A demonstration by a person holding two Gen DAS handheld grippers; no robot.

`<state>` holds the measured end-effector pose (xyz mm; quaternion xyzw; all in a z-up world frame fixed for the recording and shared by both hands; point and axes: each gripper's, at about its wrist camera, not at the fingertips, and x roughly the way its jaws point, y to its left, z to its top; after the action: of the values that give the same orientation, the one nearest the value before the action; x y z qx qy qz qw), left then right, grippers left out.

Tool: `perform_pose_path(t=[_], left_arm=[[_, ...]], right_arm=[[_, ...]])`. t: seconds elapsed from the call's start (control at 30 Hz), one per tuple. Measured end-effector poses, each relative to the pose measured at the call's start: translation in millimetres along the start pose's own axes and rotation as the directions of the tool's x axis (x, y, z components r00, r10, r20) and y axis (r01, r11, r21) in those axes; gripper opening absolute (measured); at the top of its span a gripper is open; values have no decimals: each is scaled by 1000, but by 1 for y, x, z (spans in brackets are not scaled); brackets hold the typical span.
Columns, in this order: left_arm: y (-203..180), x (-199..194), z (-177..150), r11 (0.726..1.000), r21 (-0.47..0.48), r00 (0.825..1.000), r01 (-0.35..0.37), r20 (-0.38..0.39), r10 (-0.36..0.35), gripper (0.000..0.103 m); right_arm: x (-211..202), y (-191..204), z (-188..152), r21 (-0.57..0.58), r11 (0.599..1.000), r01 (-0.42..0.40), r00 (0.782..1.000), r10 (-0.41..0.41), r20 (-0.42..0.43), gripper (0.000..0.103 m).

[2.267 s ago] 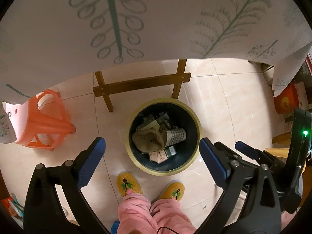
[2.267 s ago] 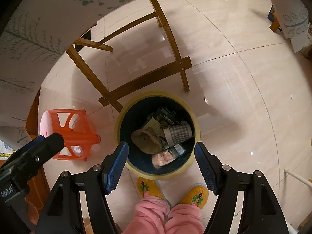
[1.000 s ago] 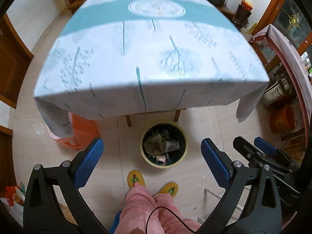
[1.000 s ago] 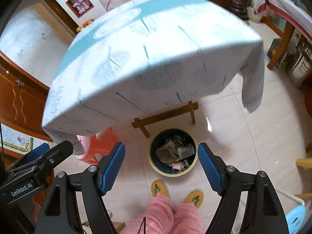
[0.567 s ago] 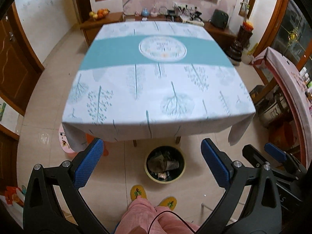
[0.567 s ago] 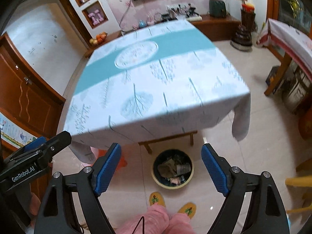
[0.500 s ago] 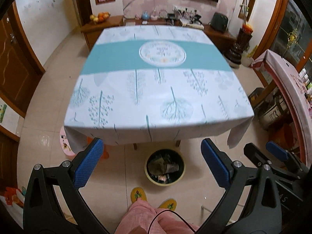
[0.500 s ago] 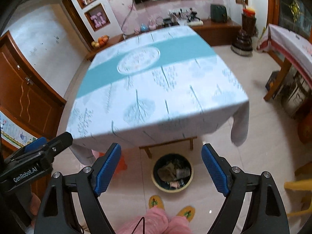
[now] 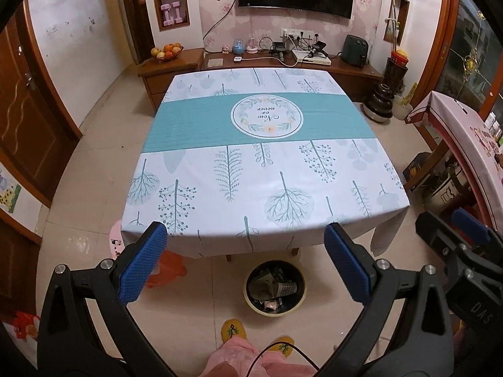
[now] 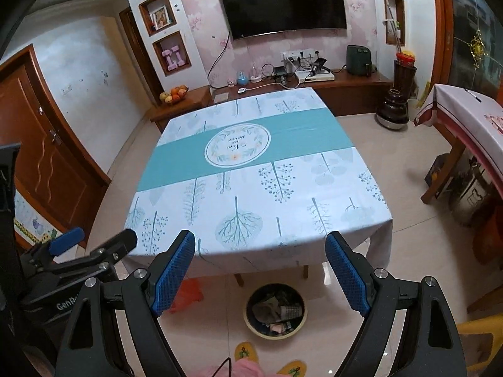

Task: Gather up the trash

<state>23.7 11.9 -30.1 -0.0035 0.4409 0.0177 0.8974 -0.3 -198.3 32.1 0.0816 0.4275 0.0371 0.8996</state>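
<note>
Overhead, left gripper [image 9: 245, 262] and right gripper [image 10: 259, 275] spread, empty; one full bin [image 9: 301, 300], one table [image 9: 264, 169].

We see a smooth tablecloth [image 9: 264, 169] with a soft shine. The floor [image 9: 94, 169] is glossy tile. Our left gripper [image 9: 245, 264] has rough blue pads [image 9: 143, 264] on matt black plastic. The door [image 10: 50, 157] is shiny wood.

A white tablecloth [image 9: 264, 188] with teal band and grey-blue tree prints; yellow-rimmed dark bin [image 9: 276, 311] at 6 o'clock; blue pads [image 9: 143, 264].
</note>
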Motion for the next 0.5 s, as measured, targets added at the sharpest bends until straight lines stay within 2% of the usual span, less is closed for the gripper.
perform_pose_path(t=[0.5], left_arm=[[-10, -2, -2, 1000, 17, 1000, 10, 23, -10, 98]], right_arm=[[5, -3, -16, 2, 999, 49, 999, -49, -7, 86]])
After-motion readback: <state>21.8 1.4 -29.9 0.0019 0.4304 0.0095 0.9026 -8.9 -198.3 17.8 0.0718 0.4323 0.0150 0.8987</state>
